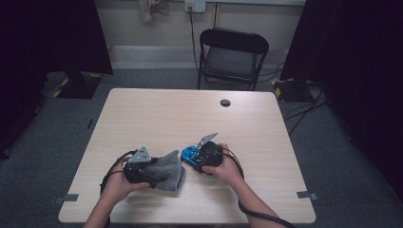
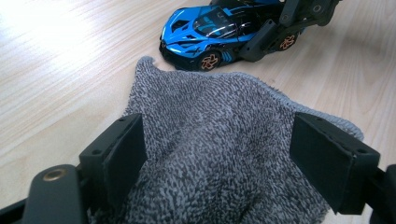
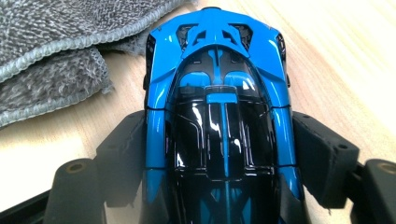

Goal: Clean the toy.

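A blue and black toy car (image 1: 190,154) stands on the light wooden table (image 1: 190,114), near the front middle. My right gripper (image 1: 197,156) grips it from behind, and in the right gripper view the pads press on both flanks of the car (image 3: 219,116). Just left of it lies a grey terry cloth (image 1: 168,173). My left gripper (image 1: 157,172) is shut on the bunched cloth (image 2: 215,121), which bulges between the two pads. In the left gripper view the car (image 2: 205,30) sits just past the cloth's far edge, with a right gripper finger (image 2: 259,39) against its side.
A black folding chair (image 1: 233,52) stands beyond the table's far edge. A dark cable hole (image 1: 225,102) sits near the back of the tabletop. Dark curtains hang at both sides, and cables lie on the floor at the right.
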Demonstrator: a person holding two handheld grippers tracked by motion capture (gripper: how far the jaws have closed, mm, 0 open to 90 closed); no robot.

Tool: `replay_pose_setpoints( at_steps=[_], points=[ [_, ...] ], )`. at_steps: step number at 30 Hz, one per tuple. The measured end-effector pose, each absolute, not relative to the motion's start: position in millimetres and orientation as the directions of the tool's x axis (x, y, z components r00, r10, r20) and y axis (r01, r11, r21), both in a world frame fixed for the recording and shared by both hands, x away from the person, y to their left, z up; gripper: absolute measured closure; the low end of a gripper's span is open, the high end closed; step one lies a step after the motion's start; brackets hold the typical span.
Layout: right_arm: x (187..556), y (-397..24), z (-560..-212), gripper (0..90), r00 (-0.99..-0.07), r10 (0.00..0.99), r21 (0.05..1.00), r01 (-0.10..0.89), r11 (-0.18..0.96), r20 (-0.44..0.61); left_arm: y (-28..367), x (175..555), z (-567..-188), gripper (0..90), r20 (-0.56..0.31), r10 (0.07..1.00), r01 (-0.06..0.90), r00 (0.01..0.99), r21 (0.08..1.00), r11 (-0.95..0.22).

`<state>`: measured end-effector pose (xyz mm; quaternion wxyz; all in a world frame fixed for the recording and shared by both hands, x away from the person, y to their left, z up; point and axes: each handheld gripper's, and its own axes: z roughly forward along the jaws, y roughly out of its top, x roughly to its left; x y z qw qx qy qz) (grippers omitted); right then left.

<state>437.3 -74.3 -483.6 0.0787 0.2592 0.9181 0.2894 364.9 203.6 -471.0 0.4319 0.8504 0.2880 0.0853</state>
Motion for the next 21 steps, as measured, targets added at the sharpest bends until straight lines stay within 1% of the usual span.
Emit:
replay_pose_setpoints(
  at_steps=[16, 18, 19, 21],
  points=[
    [435, -79, -483, 26.3, -0.846, 0.532, 0.579, 0.428, 0.694, -0.012, 207, 367, -470, 18.1, -0.108, 0.569, 0.417, 0.815, 0.791, -0.447],
    [436, -82, -482, 26.3, -0.842, 0.540, 0.590, 0.440, 0.677, 0.008, 208, 367, -471, 18.1, -0.109, 0.570, 0.421, 0.815, 0.786, -0.452],
    [437, -84, -481, 28.2, -0.841, 0.540, 0.594, 0.442, 0.672, 0.015, 208, 367, -470, 18.1, -0.101, 0.568, 0.416, 0.817, 0.786, -0.458],
    [437, -86, -478, 28.6, -0.840, 0.543, 0.596, 0.440, 0.672, 0.008, 208, 368, -470, 18.1, -0.103, 0.572, 0.419, 0.814, 0.787, -0.453]
  ],
)
